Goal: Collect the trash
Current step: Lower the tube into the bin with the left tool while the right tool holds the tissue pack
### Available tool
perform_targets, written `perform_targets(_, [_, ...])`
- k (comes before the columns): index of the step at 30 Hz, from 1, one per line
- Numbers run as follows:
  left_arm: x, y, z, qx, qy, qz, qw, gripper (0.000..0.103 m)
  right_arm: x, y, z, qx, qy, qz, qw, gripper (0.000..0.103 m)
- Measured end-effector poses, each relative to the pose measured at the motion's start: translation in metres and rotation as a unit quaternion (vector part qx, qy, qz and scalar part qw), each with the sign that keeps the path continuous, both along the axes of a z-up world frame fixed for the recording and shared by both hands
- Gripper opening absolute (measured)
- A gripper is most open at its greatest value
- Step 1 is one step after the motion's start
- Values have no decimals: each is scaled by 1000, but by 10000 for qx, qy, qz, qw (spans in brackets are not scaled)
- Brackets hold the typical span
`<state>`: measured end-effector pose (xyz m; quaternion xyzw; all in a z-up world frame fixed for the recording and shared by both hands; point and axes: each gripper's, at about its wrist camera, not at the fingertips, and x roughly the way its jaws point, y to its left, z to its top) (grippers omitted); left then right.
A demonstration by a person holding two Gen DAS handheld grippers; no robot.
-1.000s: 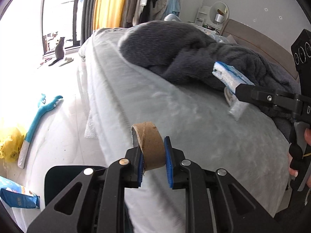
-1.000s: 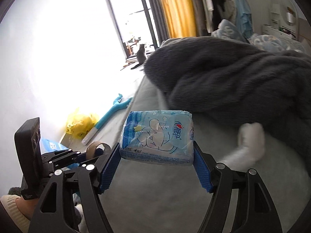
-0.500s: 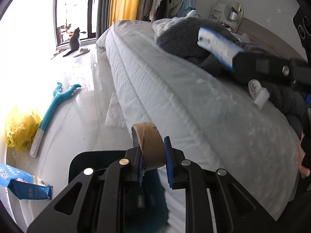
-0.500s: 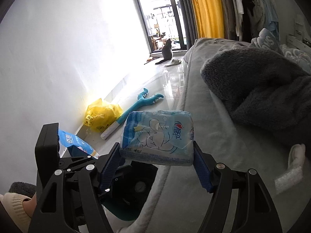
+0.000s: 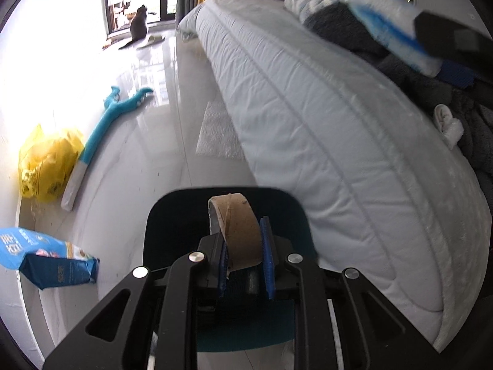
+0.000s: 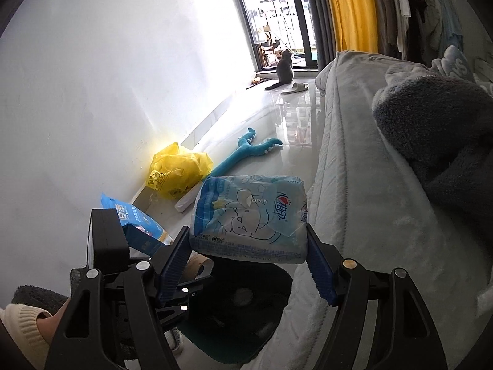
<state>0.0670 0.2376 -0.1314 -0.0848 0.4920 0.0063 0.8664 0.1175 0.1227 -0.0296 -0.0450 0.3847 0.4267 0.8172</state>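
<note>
**Both grippers loaded, now over the bin beside the bed**

Changes from the earlier frames: a second ago the left wrist view looked across the top of the bed [image 5: 323,141] at the grey blanket [image 5: 339,24]. It now looks down past the mattress edge at the floor, with a dark teal bin [image 5: 286,212] directly beneath the left gripper [image 5: 245,265]. The right wrist view has likewise swung from the blanket towards the white wall and the window. Neither grip has changed.

Left gripper: pinching a cardboard roll [image 5: 237,231] between its blue pads. The roll is squashed narrow; its long axis runs up and away from the camera, open end uppermost, over the bin opening.

Right gripper [image 6: 248,246]: jaws spread wide and clamped on a blue and white tissue pack [image 6: 249,215]. The pack lies flat across the jaws, long axis left to right, printed face towards the camera.

View differences: only the right wrist view shows the hand [image 6: 61,317] and cream cuff on the left gripper's handle, and the bin's dark interior [image 6: 243,302]. Only the left wrist view shows a white wad [image 5: 446,123] lying on the bed against the blanket. Both show the yellow bag [image 6: 178,169], the blue packet [image 5: 46,262] and a grey cat [image 6: 284,67] at the window.
</note>
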Motion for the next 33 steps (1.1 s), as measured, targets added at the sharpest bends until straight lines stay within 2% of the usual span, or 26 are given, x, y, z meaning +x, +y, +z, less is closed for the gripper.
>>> perform_targets(7, [-8, 21, -36, -226, 760, 84, 9968, 21, -2, 25, -9, -102, 82, 153, 9998, 72])
perform_targets(17, [-25, 41, -65, -474, 1498, 127, 9875, 23, -5, 61, -39, -517, 360, 352, 9974, 72])
perform_targets(22, [-32, 53, -68, -545, 1621, 143, 9852, 46, -8, 76, -52, -678, 472, 428, 9957, 72])
perform_targets(25, [-37, 63, -68, -585, 1649, 220, 9843, 56, -8, 84, -63, -796, 554, 467, 9942, 72])
perform_targets(27, [-39, 69, -67, -622, 1642, 256, 9841, 58, -7, 91, -73, -874, 667, 469, 9928, 72])
perform_targets(29, [-41, 70, -66, -684, 1625, 188, 9842, 53, -6, 95, -81, -908, 777, 464, 9918, 72])
perform_targets(31, [-43, 67, -64, -636, 1613, 10, 9849, 36, -4, 98, -87, -923, 881, 453, 9908, 72])
perform_targets(33, [-44, 64, -62, -665, 1584, -123, 9851, 31, -4, 101, -91, -961, 917, 439, 9902, 72])
